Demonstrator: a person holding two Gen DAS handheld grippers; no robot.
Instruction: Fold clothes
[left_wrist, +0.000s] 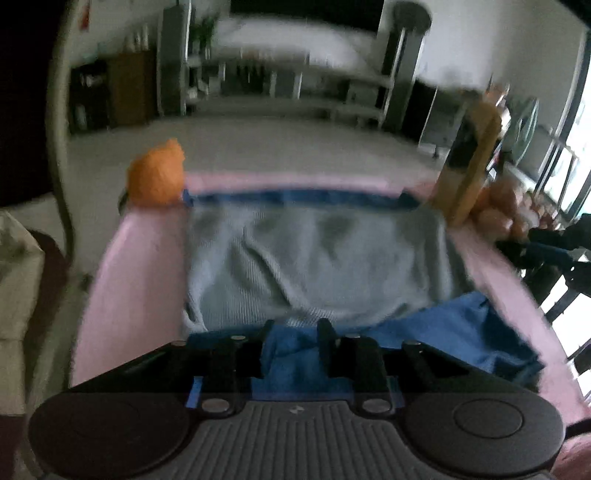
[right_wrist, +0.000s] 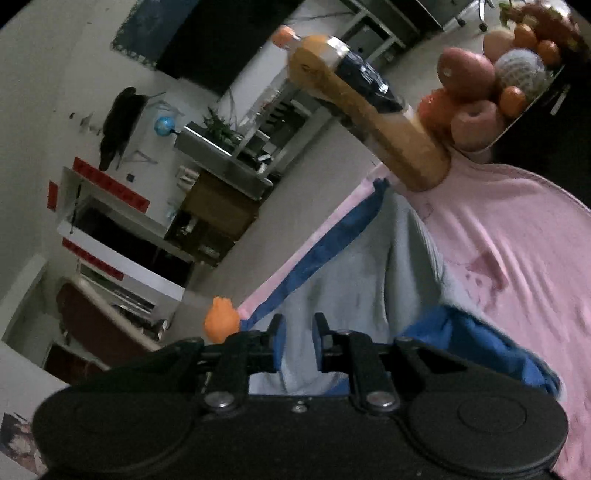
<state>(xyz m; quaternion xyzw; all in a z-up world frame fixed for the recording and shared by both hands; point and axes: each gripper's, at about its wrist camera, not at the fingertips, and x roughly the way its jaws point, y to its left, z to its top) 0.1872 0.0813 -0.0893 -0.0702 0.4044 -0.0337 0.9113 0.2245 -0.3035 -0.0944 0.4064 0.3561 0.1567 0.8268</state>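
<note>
Clutter is crowding your counter's (right_wrist: 517, 229) far edge: orange toy (left_wrist: 157, 177), tall bottle (right_wrist: 365, 110) with unreadable label, fruit bowl (right_wrist: 532, 103). Your left gripper (left_wrist: 295, 332) is pinching the blue-and-grey garment (left_wrist: 314, 254); your right gripper (right_wrist: 298, 328) is clamping its grey fold.

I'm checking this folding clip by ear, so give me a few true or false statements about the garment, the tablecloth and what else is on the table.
1. The garment is grey and blue. True.
2. It lies on a green tablecloth. False: the tablecloth is pink.
3. The left gripper has blue fabric between its jaws. True.
4. The right gripper hangs clear of the garment. False: grey fabric sits between its jaws.
5. A bowl of fruit stands beyond the orange bottle. True.
</note>
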